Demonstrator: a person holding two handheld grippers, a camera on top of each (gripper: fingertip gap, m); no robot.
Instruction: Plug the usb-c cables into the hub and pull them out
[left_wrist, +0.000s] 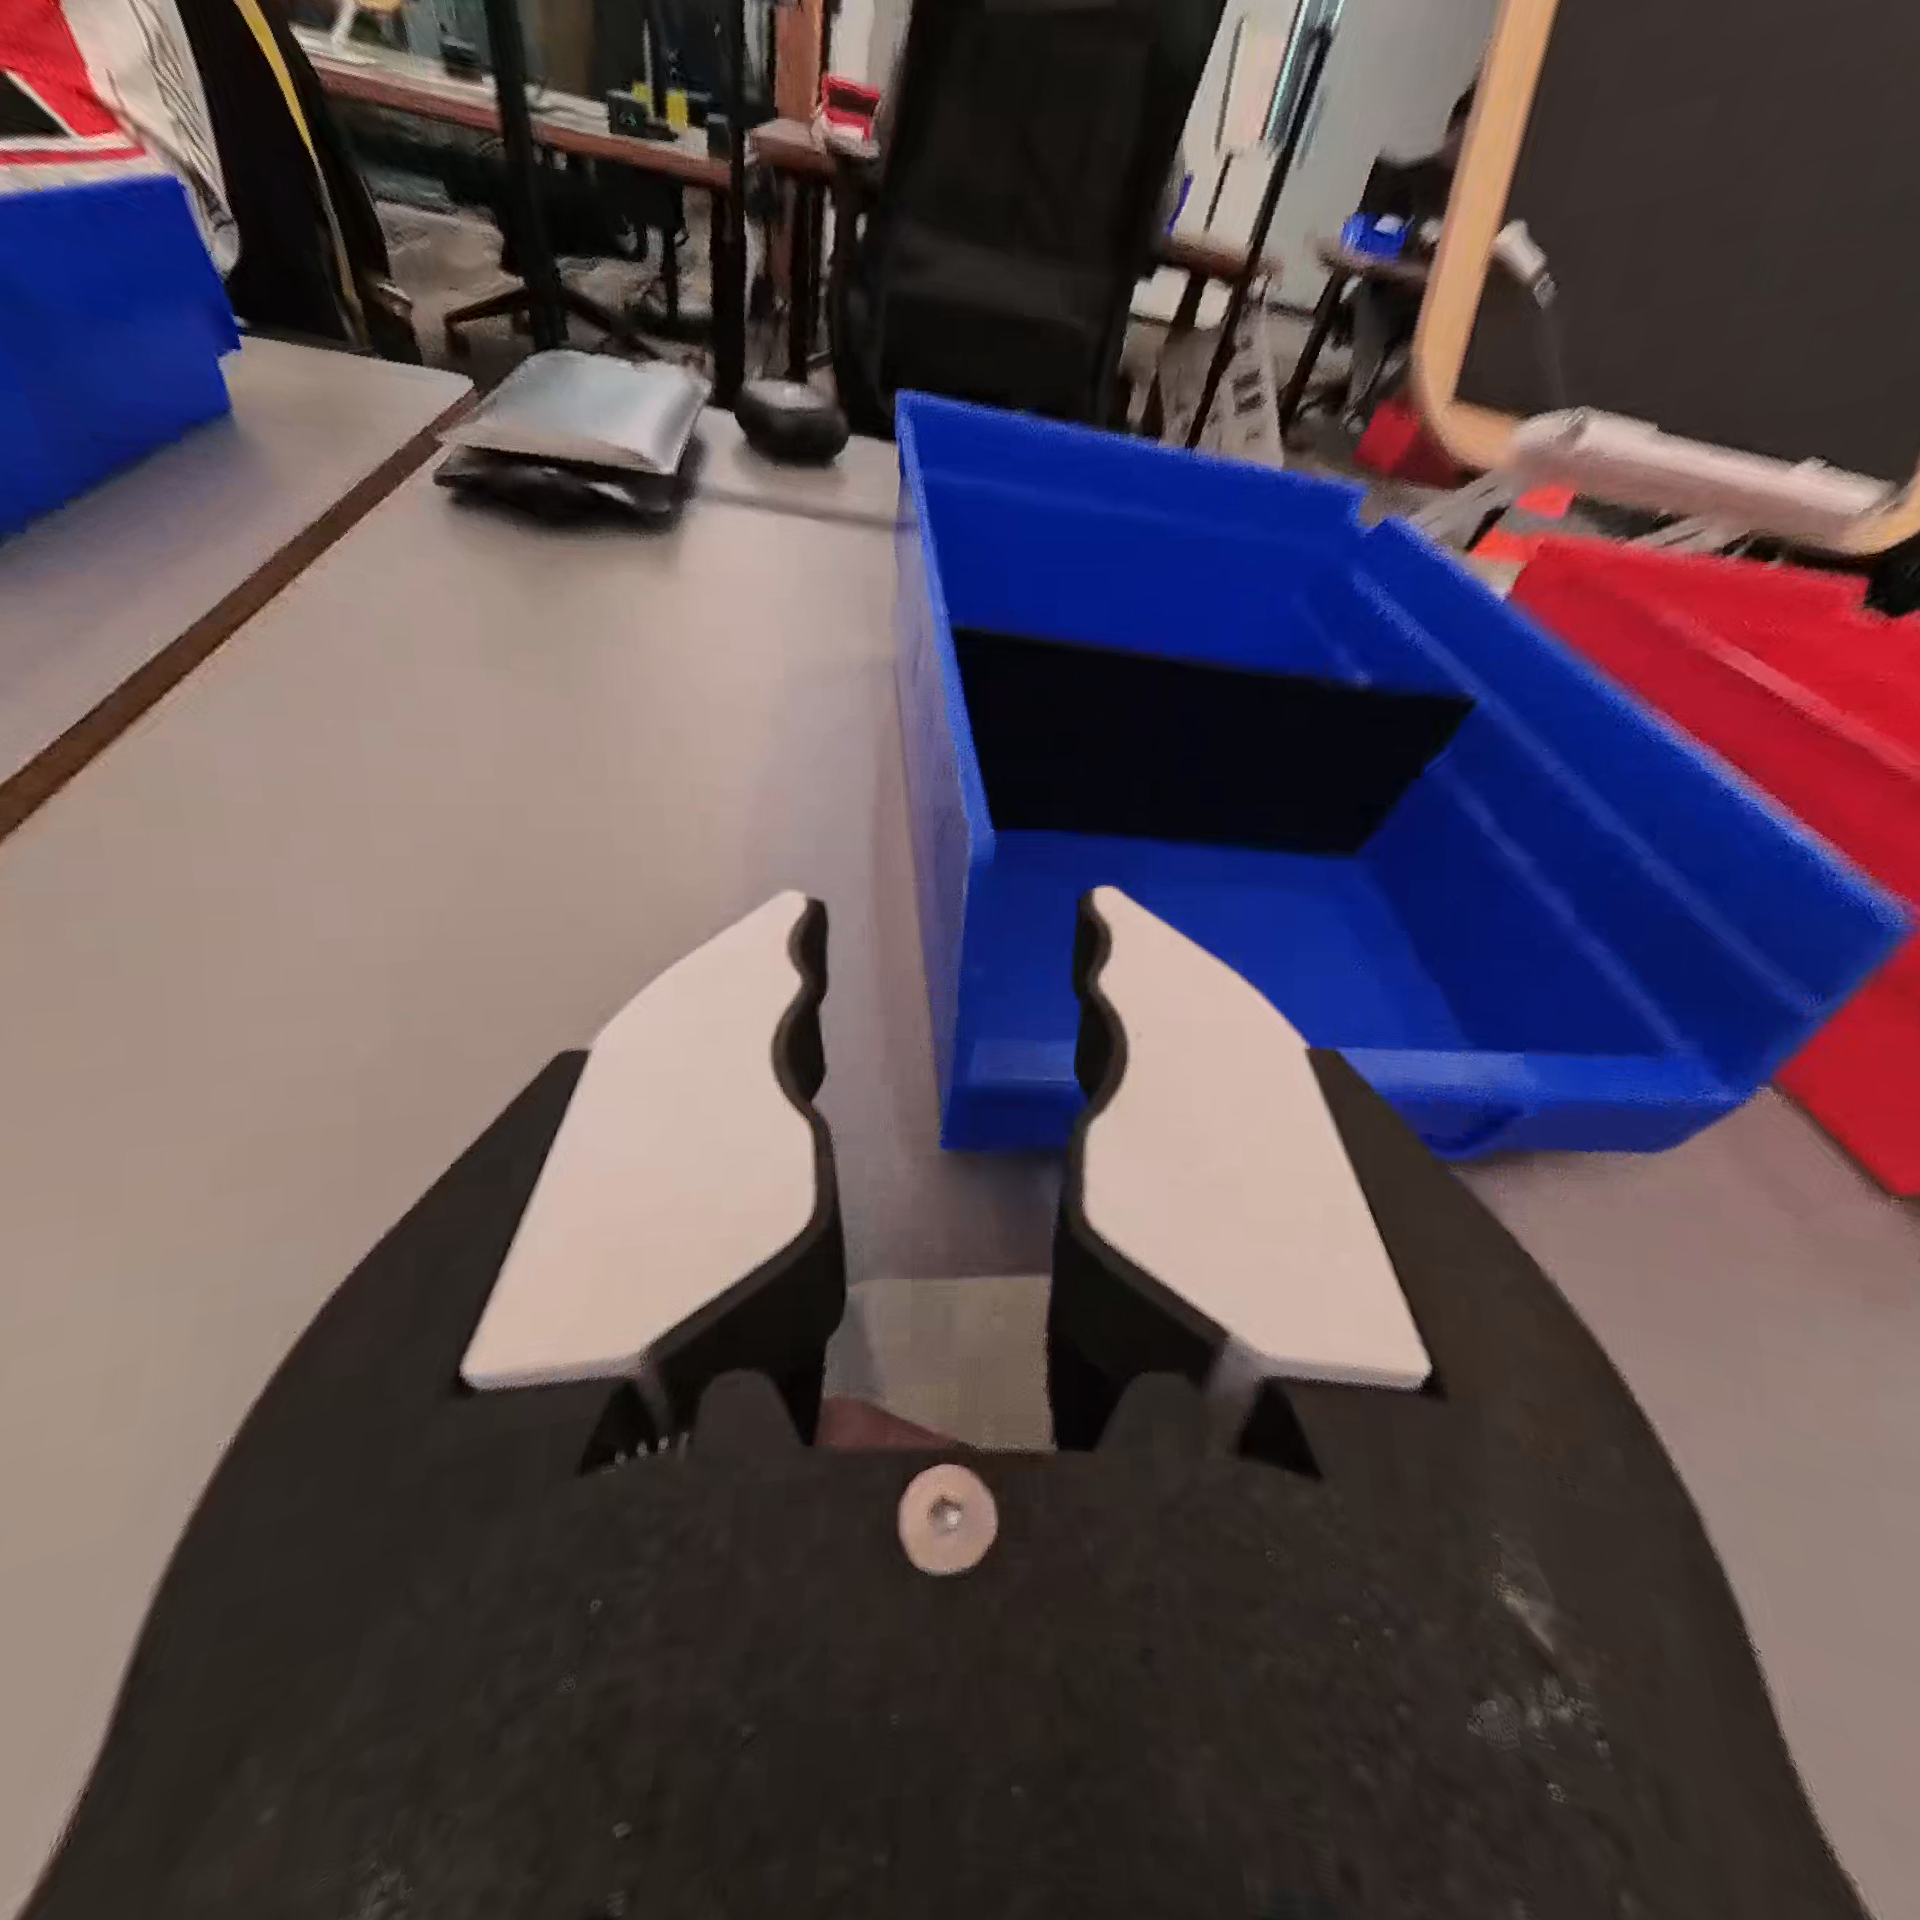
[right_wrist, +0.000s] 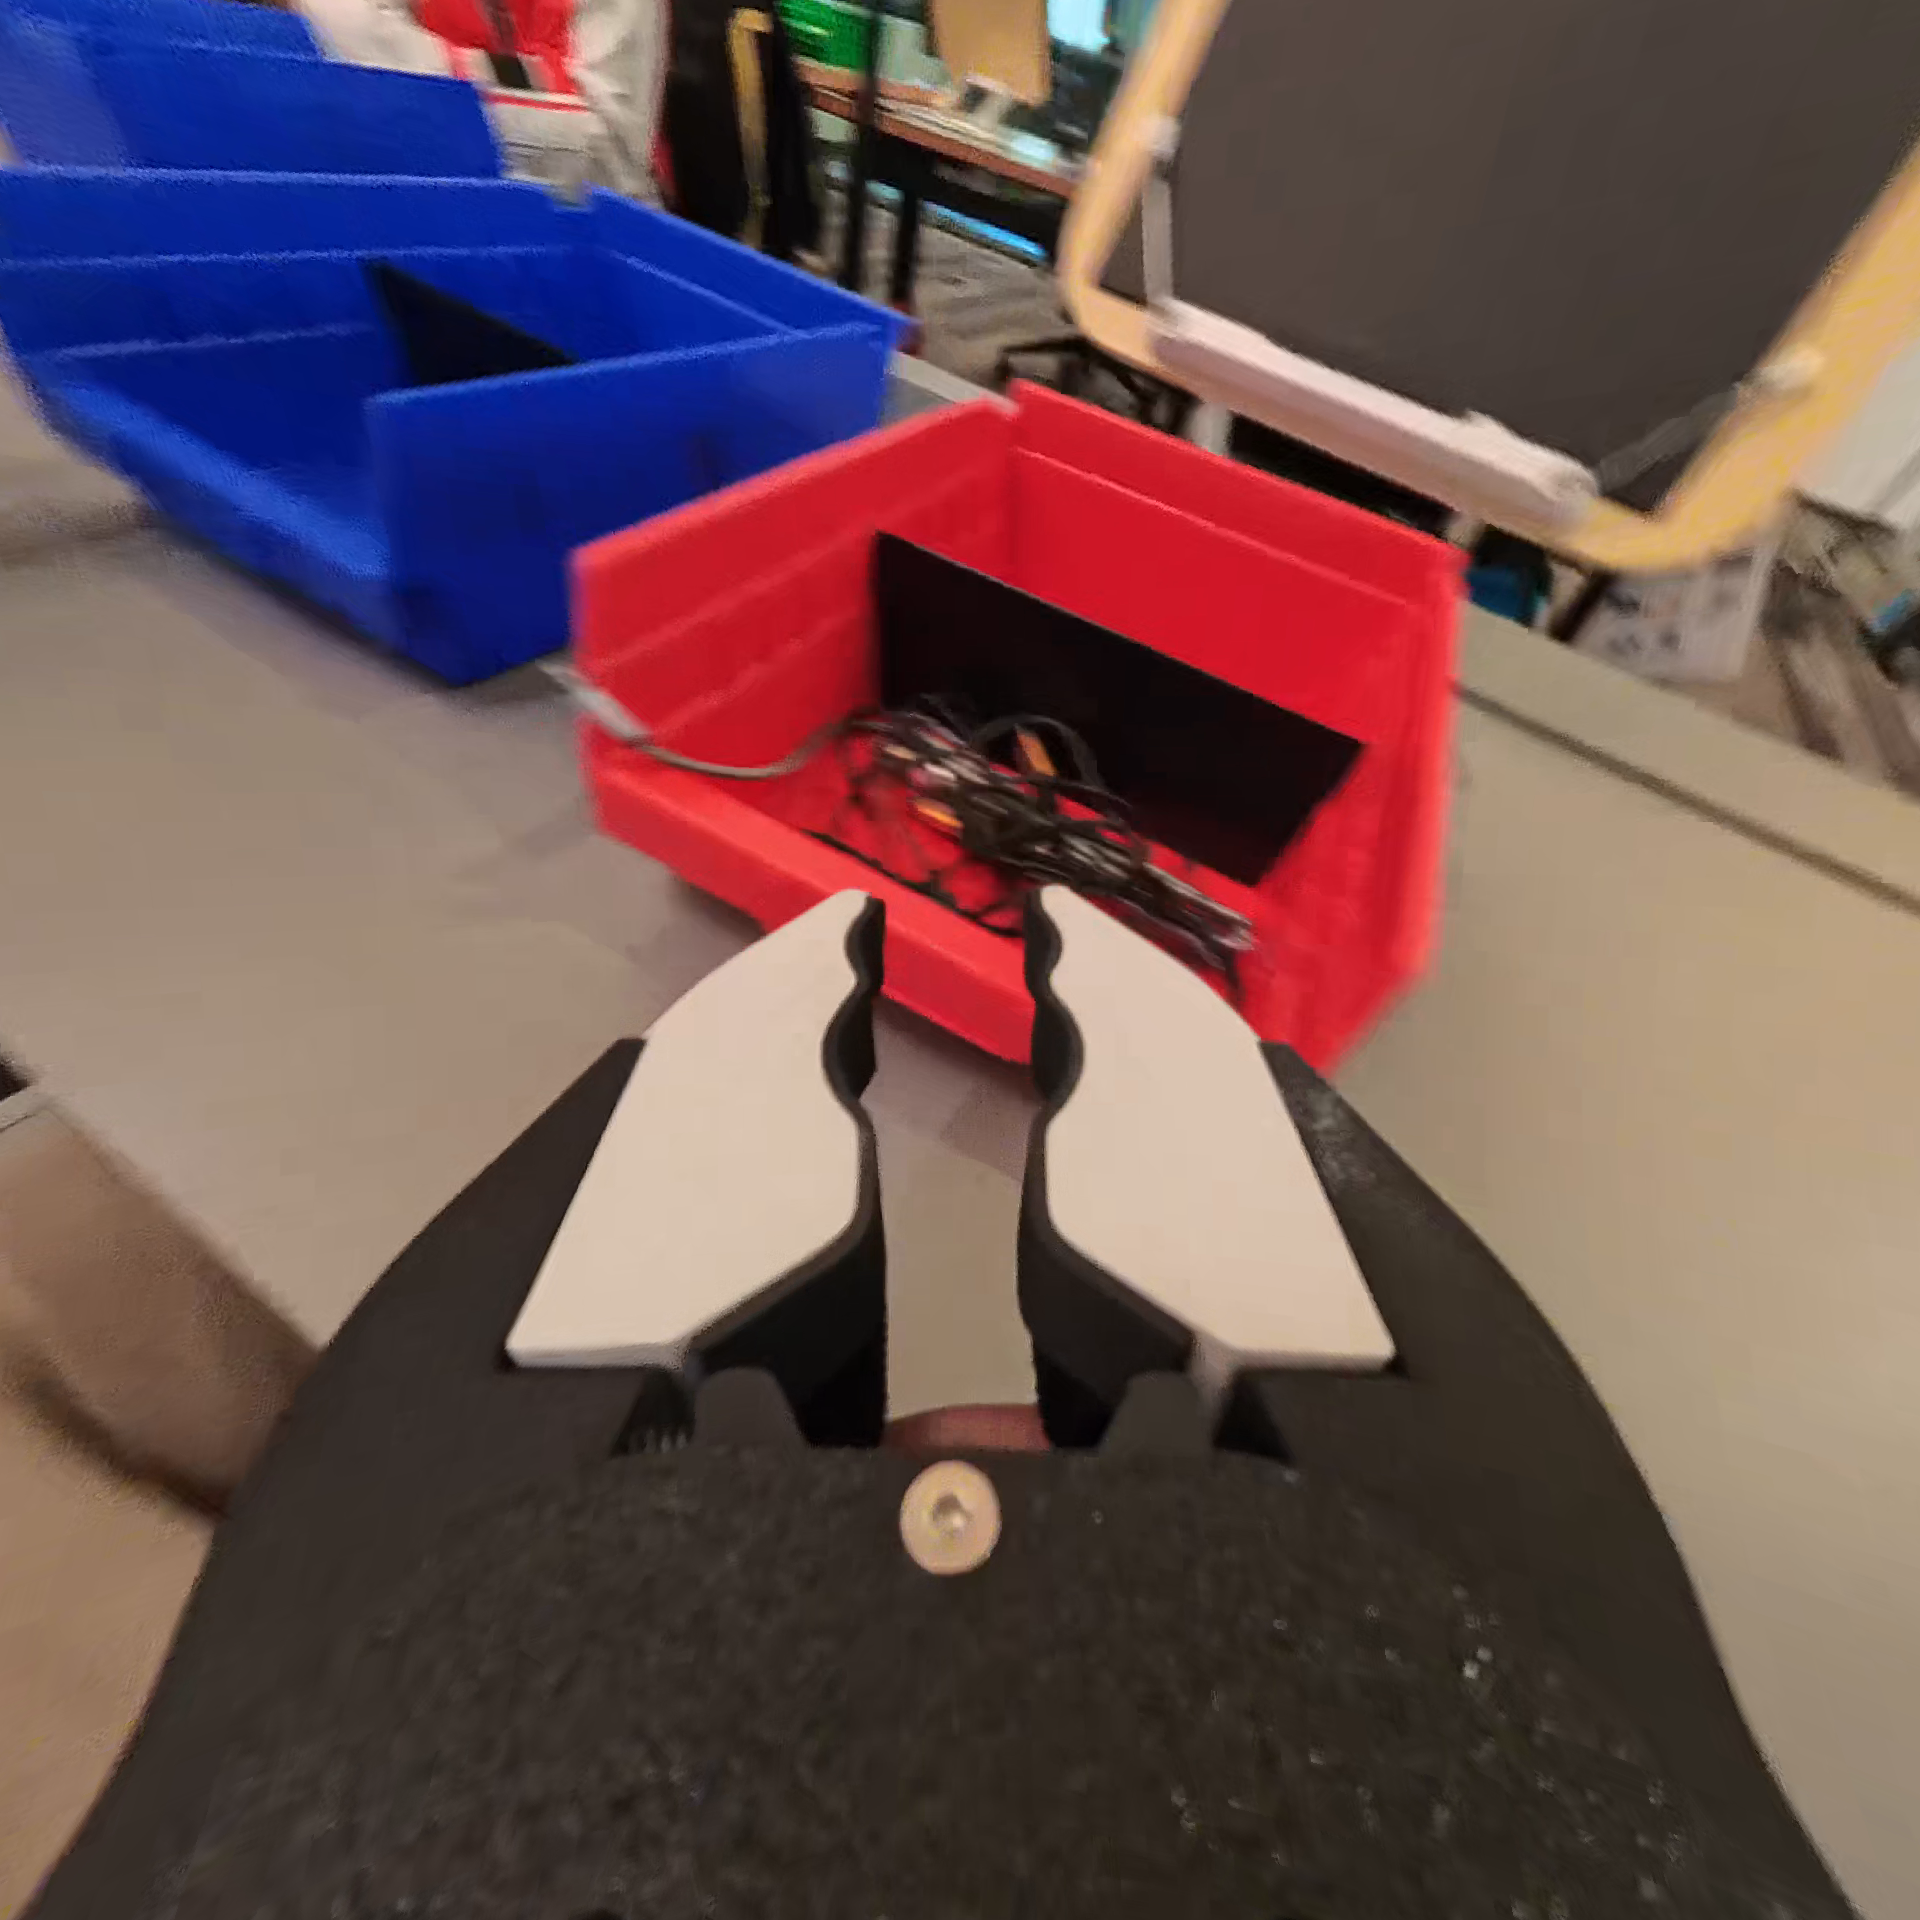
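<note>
Red plastic bin (right_wrist: 1351, 644), tangled black cables (right_wrist: 1018, 810)

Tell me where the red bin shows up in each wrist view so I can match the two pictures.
Left wrist view: the red bin sits at the right edge, partly cut off, behind the blue bin.
Right wrist view: the red bin is at the centre, just ahead of the open right tongs, with a tangle of black cables inside.
Shared landmark: the blue bin, beside the red one on the grey table.
</note>
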